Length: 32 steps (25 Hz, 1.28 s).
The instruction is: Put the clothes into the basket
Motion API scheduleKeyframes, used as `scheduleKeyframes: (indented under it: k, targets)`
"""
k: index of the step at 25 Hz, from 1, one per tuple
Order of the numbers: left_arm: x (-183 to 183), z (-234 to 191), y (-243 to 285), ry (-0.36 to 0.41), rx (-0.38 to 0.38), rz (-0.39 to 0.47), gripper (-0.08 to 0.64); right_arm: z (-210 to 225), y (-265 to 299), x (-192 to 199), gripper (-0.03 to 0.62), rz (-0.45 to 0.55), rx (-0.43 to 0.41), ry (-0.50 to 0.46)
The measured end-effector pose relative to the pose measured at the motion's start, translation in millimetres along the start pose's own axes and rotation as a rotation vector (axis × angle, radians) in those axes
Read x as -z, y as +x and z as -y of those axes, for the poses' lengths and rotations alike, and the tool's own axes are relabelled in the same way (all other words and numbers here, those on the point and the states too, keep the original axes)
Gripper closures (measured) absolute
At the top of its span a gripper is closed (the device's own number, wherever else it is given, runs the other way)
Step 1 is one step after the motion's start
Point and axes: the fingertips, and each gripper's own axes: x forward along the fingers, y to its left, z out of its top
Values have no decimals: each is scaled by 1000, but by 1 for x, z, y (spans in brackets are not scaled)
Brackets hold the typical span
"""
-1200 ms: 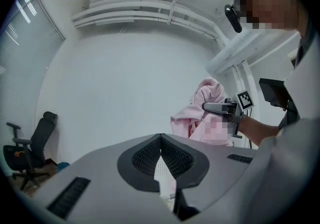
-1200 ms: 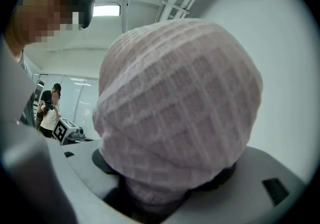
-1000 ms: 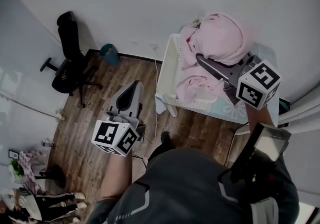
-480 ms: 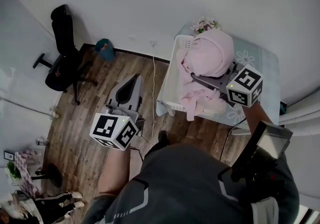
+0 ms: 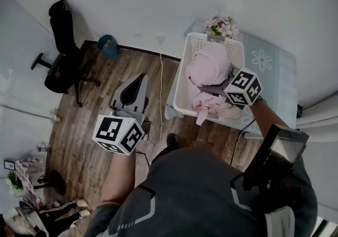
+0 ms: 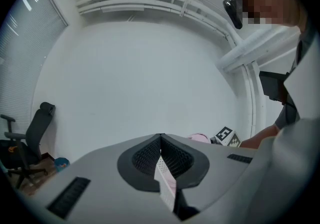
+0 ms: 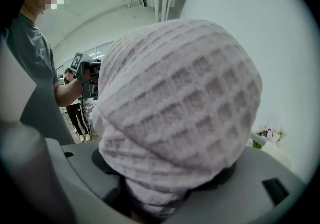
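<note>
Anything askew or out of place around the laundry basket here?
Yes. A pink cloth strip hangs out over the near rim of the white basket instead of lying inside with the other pink clothes. Nothing else stands out.

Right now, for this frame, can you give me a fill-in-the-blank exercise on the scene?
1. The right gripper grips a ____ garment at the white basket.
2. The left gripper, jaws together, hangs over the wooden ____.
3. The office chair is ____ in colour.
Missing words: pink; floor; black.
</note>
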Motion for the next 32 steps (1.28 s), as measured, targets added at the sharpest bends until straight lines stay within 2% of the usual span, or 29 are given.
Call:
scheduleKeyframes:
  k: [4, 8, 14, 17, 20, 24, 32]
  targets:
    - [-1, -4, -1, 5, -6, -4, 551, -4, 22, 24, 241, -82, -54, 6]
    - [-2, -7, -1, 11, -10, -3, 551, -13, 39, 42, 241, -191, -119, -67]
    - [4, -11, -4, 4, -20, -9, 551, -28, 58, 76, 241, -360, -220, -124]
    - [5, -16, -6, -2, -25, -8, 551, -33, 63, 90, 241, -412, -260, -115]
    - [6, -18, -6, -4, -24, -10, 551, -34, 65, 103, 241, -467, -285, -112]
    - [14, -17, -1, -6, -17, -26, 551, -38, 68, 126, 241, -559, -316, -164]
    - [24, -16, 2, -6, -4, -46, 551, -40, 74, 162, 241, -727, -332, -188]
